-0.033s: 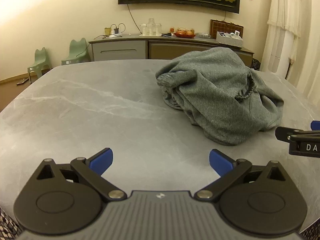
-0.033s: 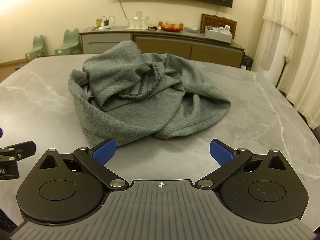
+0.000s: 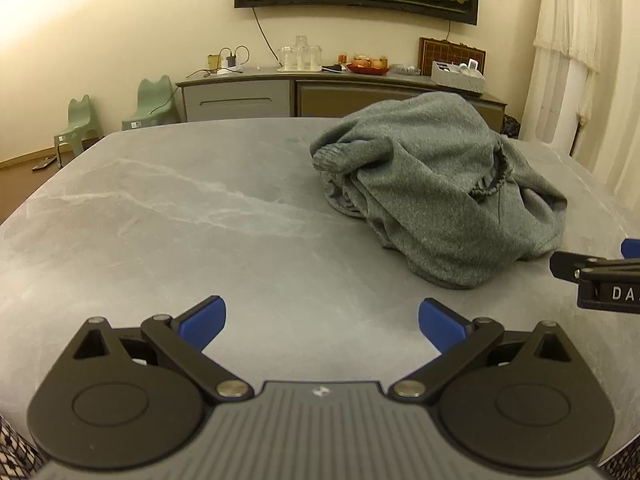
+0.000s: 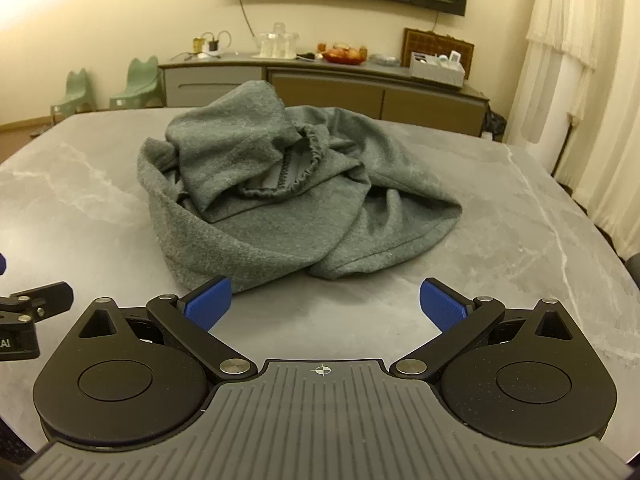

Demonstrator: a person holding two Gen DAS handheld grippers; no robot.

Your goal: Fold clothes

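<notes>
no movement; grey garment [image 4: 288, 200] crumpled on table [image 3: 180, 220]

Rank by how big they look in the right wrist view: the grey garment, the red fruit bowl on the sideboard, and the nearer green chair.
1. Grey garment, by far the largest.
2. Green chair.
3. Red fruit bowl, smallest.
The garment lies nearest the camera, so this is apparent size only.

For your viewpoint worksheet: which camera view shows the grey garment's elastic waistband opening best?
The right wrist view: the elastic waistband faces the camera on top of the grey garment. The left wrist view shows the waistband only edge-on, at the heap's right side.
</notes>
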